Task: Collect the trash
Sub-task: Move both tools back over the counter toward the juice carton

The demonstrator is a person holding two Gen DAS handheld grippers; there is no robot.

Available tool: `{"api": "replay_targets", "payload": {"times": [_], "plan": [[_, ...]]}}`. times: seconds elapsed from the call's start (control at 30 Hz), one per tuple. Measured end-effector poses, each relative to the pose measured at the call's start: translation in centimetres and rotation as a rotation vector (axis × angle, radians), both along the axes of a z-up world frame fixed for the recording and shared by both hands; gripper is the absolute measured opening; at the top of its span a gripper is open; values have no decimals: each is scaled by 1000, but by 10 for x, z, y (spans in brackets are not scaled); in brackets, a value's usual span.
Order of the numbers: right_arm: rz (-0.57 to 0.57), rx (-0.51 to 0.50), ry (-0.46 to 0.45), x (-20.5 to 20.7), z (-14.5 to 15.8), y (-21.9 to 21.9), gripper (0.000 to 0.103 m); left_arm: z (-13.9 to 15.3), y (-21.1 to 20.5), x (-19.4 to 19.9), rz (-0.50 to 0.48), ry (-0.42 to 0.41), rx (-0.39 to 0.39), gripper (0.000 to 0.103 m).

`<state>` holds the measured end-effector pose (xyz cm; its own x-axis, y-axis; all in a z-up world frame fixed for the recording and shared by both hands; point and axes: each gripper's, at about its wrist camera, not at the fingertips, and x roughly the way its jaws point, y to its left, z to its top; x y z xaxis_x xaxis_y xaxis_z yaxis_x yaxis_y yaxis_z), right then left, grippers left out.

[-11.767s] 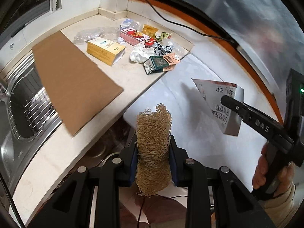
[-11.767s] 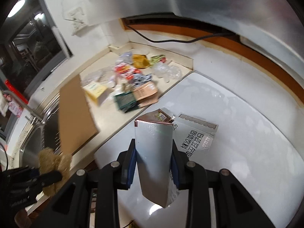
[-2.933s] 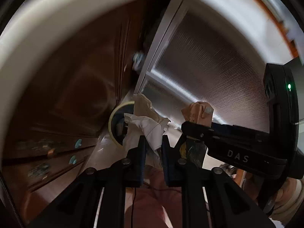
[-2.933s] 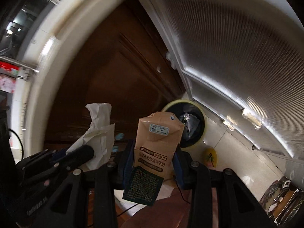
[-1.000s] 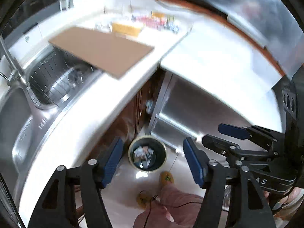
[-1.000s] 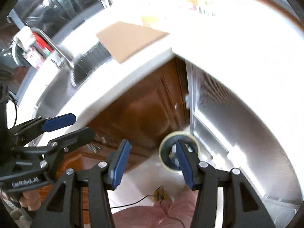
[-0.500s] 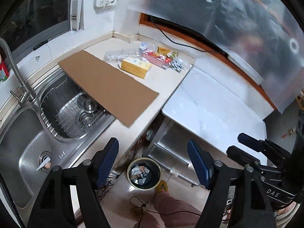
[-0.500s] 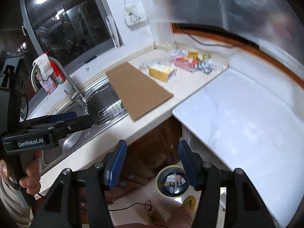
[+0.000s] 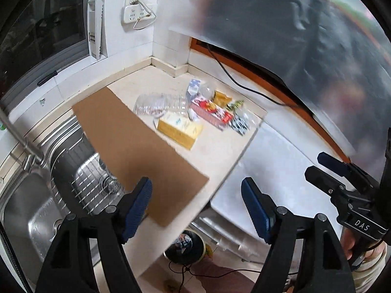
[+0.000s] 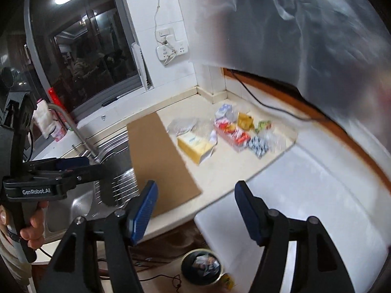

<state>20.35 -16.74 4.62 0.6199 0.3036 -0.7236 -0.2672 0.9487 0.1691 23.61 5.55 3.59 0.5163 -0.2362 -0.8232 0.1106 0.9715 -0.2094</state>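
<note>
The trash [image 9: 195,112] lies in a loose heap in the far corner of the pale surface [image 9: 220,151], well apart from both tools: a yellow box [image 9: 179,128] nearest, a red packet [image 9: 211,109] behind it, crumpled clear plastic [image 9: 156,103] to its left, a checkered wrapper [image 9: 239,124] to its right, and small yellow and green packets at the back. A long sheet of brown cardboard [image 9: 136,146] lies between the heap and the steel sink [image 9: 36,207], one end overhanging the basin. A black cable [image 9: 234,80] runs along the wall behind the heap. Down on the floor, a round bin [image 9: 184,246] holds wrappers already. The left tool [image 9: 195,202] stands wide with nothing between its blue pads; its jaws have just been opening. The right tool [image 10: 194,205] is likewise wide and bare, its jaws also just opening. The left view shows the sink's drain and the right tool from the side; the right view alone shows the dark window [image 10: 83,56], the ceiling light mirrored in it, a red bottle [image 10: 55,97] by the tap, and the hand [image 10: 31,224] gripping the left tool.
</note>
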Motion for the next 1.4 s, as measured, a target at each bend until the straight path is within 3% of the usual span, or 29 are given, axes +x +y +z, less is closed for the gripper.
{"api": "replay_targets", "payload": {"times": [0.13, 0.3, 0.43, 0.6, 0.73, 0.83, 1.0, 1.17, 1.4], "plan": [[29, -27, 24, 71, -7, -15, 66, -11, -11, 62, 64, 57, 11, 74], [74, -58, 80, 148, -36, -20, 66, -50, -19, 140, 159, 155, 26, 74], [121, -76, 135, 204, -77, -13, 66, -91, -22, 186, 235, 230, 57, 74], [176, -119, 210, 251, -131, 4, 66, -143, -21, 229, 323, 334, 24, 74], [225, -174, 225, 266, -161, 18, 66, -168, -19, 247, 406, 372, -27, 74], [258, -203, 229, 272, -176, 27, 66, -177, -23, 255, 413, 367, -56, 74], [293, -251, 219, 278, -191, 33, 66, -192, -39, 271, 405, 392, -28, 74], [311, -263, 232, 284, -200, 31, 66, -205, -52, 282, 428, 412, 49, 74], [332, -263, 213, 288, -200, 29, 66, -207, -57, 289, 484, 418, 102, 74]]}}
